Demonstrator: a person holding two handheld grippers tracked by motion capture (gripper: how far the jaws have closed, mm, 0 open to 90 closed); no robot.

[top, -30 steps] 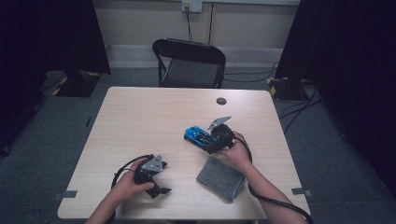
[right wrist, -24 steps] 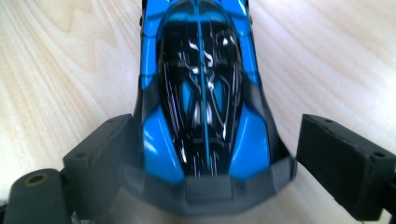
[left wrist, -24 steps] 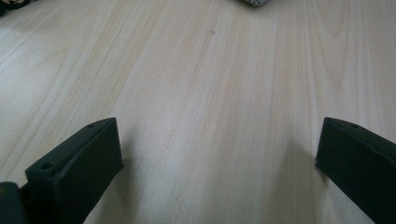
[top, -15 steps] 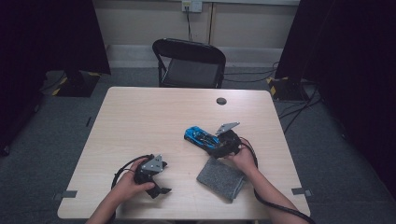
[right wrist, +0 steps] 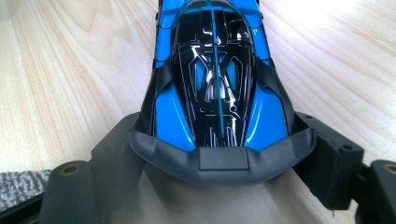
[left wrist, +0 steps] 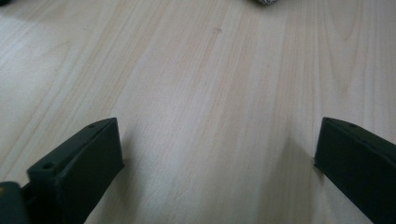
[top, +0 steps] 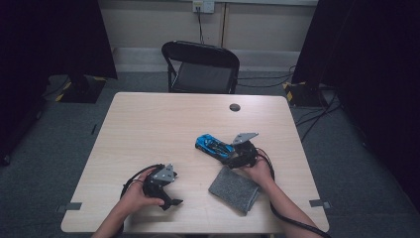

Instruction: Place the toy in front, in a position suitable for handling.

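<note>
My right gripper [top: 233, 157] clamps the blue toy car's [right wrist: 212, 79] rear, just beyond the grey cloth [top: 235, 189]; my left gripper [top: 168, 198], jaws wide, rests well left of the cloth.

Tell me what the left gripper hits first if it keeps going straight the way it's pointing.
Probably the grey cloth. The left gripper has its jaws wide apart over bare table, and a grey edge shows at the top of its view, a little right of centre, so it might only graze it.
</note>
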